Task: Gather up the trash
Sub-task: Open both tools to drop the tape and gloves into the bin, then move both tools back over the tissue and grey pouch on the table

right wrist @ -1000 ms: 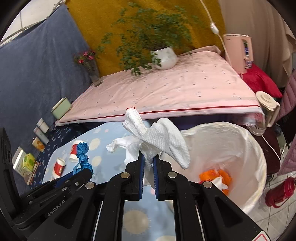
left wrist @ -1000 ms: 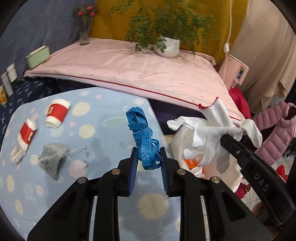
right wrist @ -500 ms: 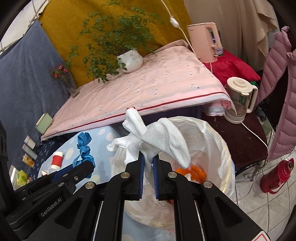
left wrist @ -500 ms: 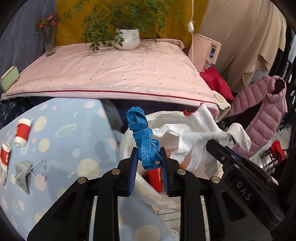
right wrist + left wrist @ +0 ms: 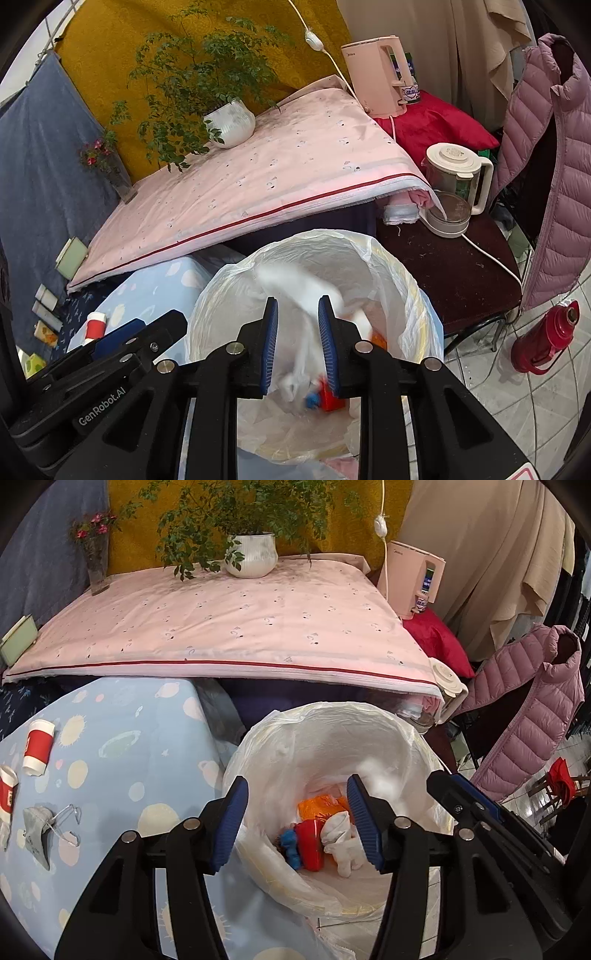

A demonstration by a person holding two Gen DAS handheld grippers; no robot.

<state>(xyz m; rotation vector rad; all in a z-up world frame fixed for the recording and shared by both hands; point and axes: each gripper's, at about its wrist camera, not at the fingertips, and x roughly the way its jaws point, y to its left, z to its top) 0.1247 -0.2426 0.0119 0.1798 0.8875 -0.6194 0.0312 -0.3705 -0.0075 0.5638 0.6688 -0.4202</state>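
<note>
At nine o'clock, two red-and-white paper cups (image 5: 37, 746) and a grey mask (image 5: 37, 834) lie on the blue tablecloth (image 5: 122, 738); our left gripper (image 5: 297, 821) and right gripper (image 5: 297, 341) hang spread and empty over the white-lined bin (image 5: 369, 720), a blurred white cloth (image 5: 295, 295) between the right's fingers

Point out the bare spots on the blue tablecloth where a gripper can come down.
The blue tablecloth is bare between the red paper cup and the trash bag. The left edge is crowded: a second cup and a grey mask.

Both grippers' fingers (image 5: 236, 816) spread apart.
</note>
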